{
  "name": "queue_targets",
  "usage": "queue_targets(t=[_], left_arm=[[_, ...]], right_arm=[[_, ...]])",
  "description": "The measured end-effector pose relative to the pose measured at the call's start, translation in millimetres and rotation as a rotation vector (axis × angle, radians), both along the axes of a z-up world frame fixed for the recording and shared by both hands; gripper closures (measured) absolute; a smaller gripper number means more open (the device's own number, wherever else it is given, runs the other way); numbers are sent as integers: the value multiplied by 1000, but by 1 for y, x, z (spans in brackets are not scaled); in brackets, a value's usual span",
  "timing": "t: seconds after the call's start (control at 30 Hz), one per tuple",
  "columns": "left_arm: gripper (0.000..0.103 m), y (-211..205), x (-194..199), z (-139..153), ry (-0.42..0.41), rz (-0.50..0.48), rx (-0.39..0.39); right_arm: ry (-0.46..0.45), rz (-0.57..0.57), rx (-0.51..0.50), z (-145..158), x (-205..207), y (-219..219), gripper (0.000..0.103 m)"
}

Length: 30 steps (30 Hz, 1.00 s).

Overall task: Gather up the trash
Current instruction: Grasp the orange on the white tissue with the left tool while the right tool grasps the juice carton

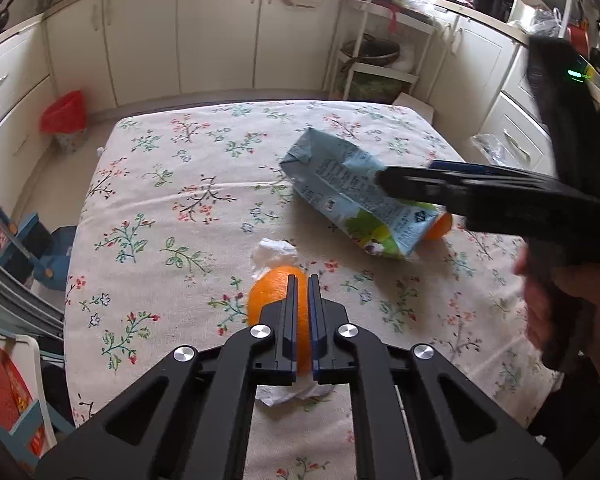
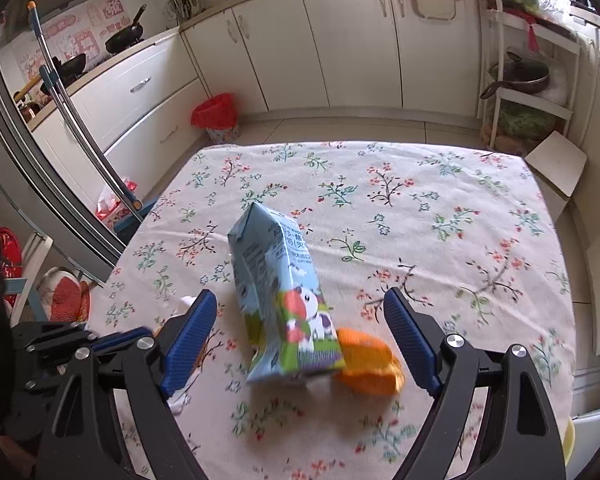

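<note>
Right wrist view shows the right gripper [image 2: 298,340] with blue pads spread wide either side of the crumpled pale-blue milk carton [image 2: 278,300], which lies on the floral tablecloth [image 2: 440,220] against an orange peel piece [image 2: 370,364]. The left gripper [image 1: 302,324] is pinched on another orange peel [image 1: 266,296] beside crumpled white tissue [image 1: 272,254]. Judged next: close on the carton, then carry it to the red-lined bin [image 2: 216,118]

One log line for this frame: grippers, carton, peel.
left gripper: shut on orange peel | right gripper: open, straddling milk carton | carton leaning on second peel | tissue on table
</note>
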<state>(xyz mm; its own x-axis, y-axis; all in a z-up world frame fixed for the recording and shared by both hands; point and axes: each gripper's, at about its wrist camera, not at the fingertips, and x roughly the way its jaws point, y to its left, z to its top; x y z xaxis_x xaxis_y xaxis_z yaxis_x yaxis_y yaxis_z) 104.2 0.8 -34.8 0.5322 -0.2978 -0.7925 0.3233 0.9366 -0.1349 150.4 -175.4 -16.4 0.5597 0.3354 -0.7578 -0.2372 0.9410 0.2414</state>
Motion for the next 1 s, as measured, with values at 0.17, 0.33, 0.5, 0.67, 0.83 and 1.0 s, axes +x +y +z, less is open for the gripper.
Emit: queue_targets(t=[0.17, 0.33, 0.5, 0.67, 0.83, 1.0], left_arm=[[66, -4, -4, -5, 6, -1, 69], [86, -8, -7, -12, 13, -21, 90], [103, 0, -10, -3, -13, -21, 64], [100, -1, -18, -1, -19, -32, 53], [63, -15, -18, -15, -8, -44, 116], [87, -16, -21, -14, -25, -38, 102]], right_arm=[[20, 15, -3, -8, 12, 8, 21], [53, 34, -7, -22, 19, 18, 28], [63, 84, -10, -24, 15, 25, 69], [30, 87, 0, -15, 5, 21, 69], [30, 87, 33, -8, -6, 16, 69], [12, 113, 24, 0, -24, 14, 69]])
